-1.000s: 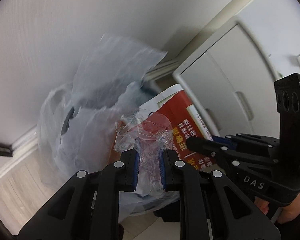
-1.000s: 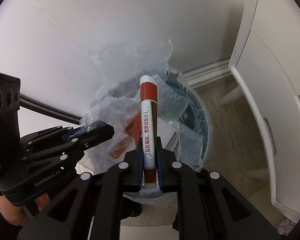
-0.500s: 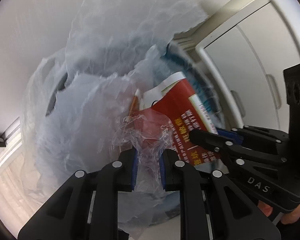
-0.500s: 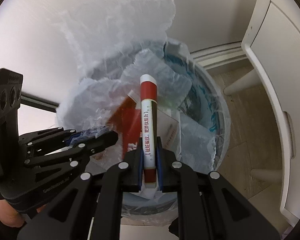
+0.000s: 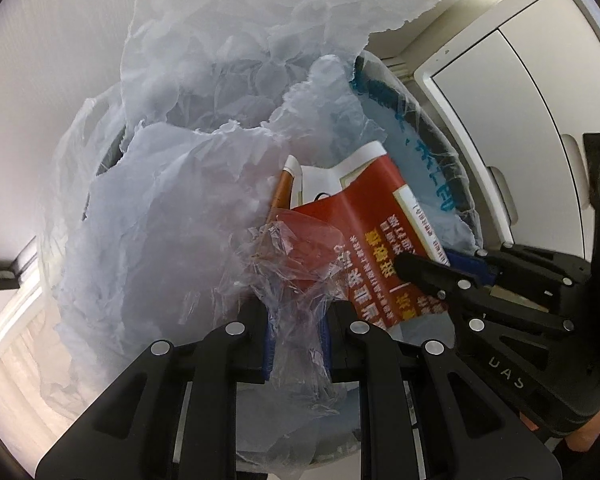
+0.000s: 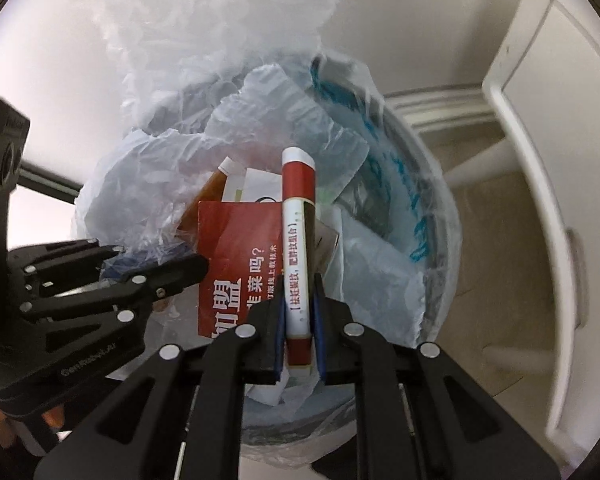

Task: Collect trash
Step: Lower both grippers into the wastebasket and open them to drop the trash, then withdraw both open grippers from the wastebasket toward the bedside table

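Over the lined trash bin [image 5: 428, 148], the left gripper [image 5: 296, 336] pinches crumpled clear plastic wrap [image 5: 296, 280]; beside it, the right gripper [image 6: 298, 320] poises a rolled red-and-white paper tube [image 6: 298, 232] above the bin for dropping; its jaws are easing apart, tube between them.

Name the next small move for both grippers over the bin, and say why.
Probably let go. The right gripper is opening around the red box, which hangs above the lined bin. The left gripper pinches the clear wrapper over the same opening. Both pieces should fall onto the red carton already inside.
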`<state>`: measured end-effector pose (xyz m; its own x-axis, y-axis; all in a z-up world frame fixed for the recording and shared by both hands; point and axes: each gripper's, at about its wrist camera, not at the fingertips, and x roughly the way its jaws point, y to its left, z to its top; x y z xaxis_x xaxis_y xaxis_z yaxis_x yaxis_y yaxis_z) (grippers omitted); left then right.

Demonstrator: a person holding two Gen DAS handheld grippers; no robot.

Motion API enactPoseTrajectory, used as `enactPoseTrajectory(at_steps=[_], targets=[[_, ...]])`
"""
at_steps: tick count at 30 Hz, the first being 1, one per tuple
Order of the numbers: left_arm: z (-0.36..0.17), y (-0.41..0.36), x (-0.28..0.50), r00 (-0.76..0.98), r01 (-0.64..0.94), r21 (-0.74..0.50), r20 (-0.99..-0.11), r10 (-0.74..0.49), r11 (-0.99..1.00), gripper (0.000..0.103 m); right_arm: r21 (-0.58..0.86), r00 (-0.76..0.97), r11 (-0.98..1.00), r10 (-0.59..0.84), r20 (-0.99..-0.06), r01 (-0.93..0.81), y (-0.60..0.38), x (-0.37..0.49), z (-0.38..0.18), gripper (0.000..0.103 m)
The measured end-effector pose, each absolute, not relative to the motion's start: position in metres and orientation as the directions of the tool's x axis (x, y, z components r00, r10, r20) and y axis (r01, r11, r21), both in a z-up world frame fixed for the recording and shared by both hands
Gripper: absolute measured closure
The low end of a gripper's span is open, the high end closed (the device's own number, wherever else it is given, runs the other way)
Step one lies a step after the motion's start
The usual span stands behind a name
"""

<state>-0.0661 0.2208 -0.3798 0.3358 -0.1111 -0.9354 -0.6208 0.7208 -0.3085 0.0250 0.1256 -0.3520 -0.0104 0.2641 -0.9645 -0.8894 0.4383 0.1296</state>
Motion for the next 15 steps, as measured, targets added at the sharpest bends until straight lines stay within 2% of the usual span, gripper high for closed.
enactPoseTrajectory(at_steps=[1, 2, 3, 6, 9, 10, 13, 15], targets=[[-0.377, 0.220, -0.066, 0.336, -0.621, -0.300, -0.937, -0.100, 0.724, 0.081, 0.108, 0.013, 0.433, 0.266, -0.964, -0.895, 0.126, 0.022, -0.350, 0.078], [-0.376, 0.217, -0.065, 0.338, -0.622, -0.296, -0.937, -0.093, 0.725, 0.076, 0.089, 0.033, 0.429, 0.269, -0.963, -0.899, 0.126, 0.020, -0.347, 0.067], [-0.374, 0.216, -0.064, 0.342, -0.622, -0.295, -0.936, -0.087, 0.726, 0.074, 0.077, 0.047, 0.427, 0.273, -0.961, -0.901, 0.125, 0.018, -0.345, 0.059], [-0.367, 0.213, -0.065, 0.344, -0.621, -0.273, -0.937, -0.057, 0.735, 0.067, 0.067, 0.066, 0.436, 0.284, -0.957, -0.898, 0.120, 0.020, -0.336, 0.053], [-0.361, 0.210, -0.066, 0.344, -0.626, -0.248, -0.939, -0.023, 0.739, 0.050, 0.062, 0.083, 0.452, 0.295, -0.952, -0.890, 0.116, 0.019, -0.326, 0.051], [-0.359, 0.210, -0.068, 0.339, -0.634, -0.232, -0.941, -0.005, 0.738, 0.040, 0.060, 0.088, 0.455, 0.296, -0.951, -0.889, 0.115, 0.018, -0.324, 0.049], [-0.354, 0.217, -0.071, 0.335, -0.655, -0.205, -0.941, 0.036, 0.727, 0.026, 0.062, 0.103, 0.479, 0.310, -0.945, -0.875, 0.109, 0.021, -0.318, 0.038], [-0.350, 0.218, -0.072, 0.341, -0.663, -0.200, -0.939, 0.052, 0.722, 0.024, 0.065, 0.111, 0.494, 0.319, -0.941, -0.867, 0.105, 0.024, -0.315, 0.024]])
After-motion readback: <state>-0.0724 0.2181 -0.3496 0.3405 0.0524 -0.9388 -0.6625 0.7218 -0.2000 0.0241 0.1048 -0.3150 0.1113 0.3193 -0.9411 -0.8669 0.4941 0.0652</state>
